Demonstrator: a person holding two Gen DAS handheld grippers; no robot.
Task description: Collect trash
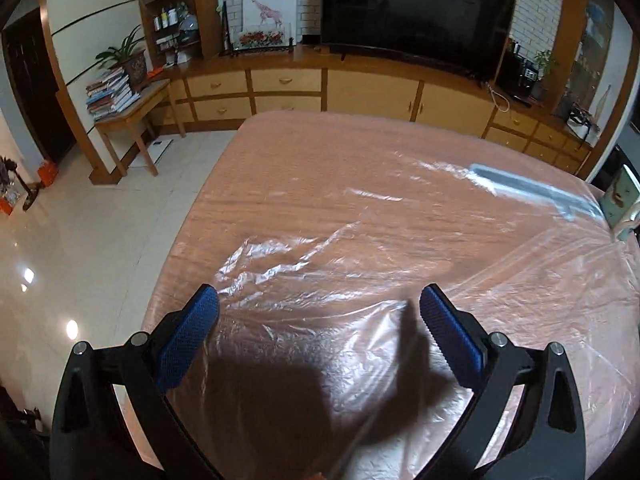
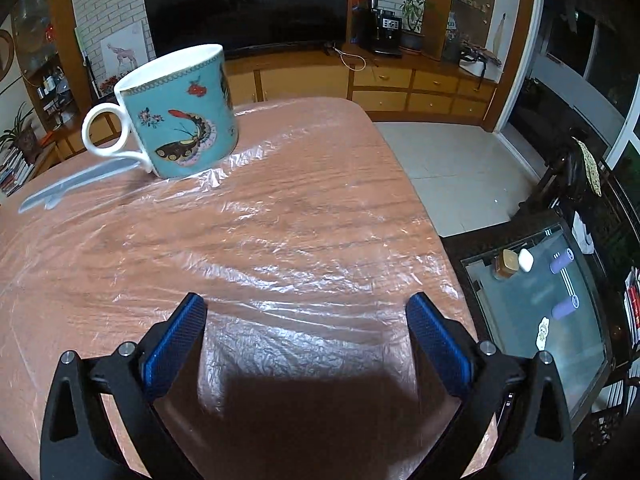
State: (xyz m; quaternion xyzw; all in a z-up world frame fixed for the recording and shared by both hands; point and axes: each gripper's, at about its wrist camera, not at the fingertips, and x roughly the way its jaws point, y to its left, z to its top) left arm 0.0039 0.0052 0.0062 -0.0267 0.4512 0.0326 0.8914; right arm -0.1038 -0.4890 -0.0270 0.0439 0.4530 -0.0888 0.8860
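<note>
A thin clear plastic sheet [image 1: 320, 256] lies crinkled over the pink wooden table [image 1: 280, 152]; it also shows in the right wrist view [image 2: 280, 240]. My left gripper [image 1: 320, 312] is open and empty just above the sheet near the table's near edge. My right gripper [image 2: 306, 320] is open and empty above the sheet too. A teal butterfly mug [image 2: 180, 116] with a white handle stands on the sheet at the far left of the right wrist view. A grey flat utensil [image 2: 76, 188] lies beside it, and it shows in the left wrist view [image 1: 532, 192].
A wooden cabinet [image 1: 360, 92] with a dark TV [image 1: 416, 20] runs behind the table. A side desk with books [image 1: 116, 96] stands left. A glass coffee table [image 2: 552, 320] with small items sits right of the table. Tiled floor [image 1: 80, 240] lies on the left.
</note>
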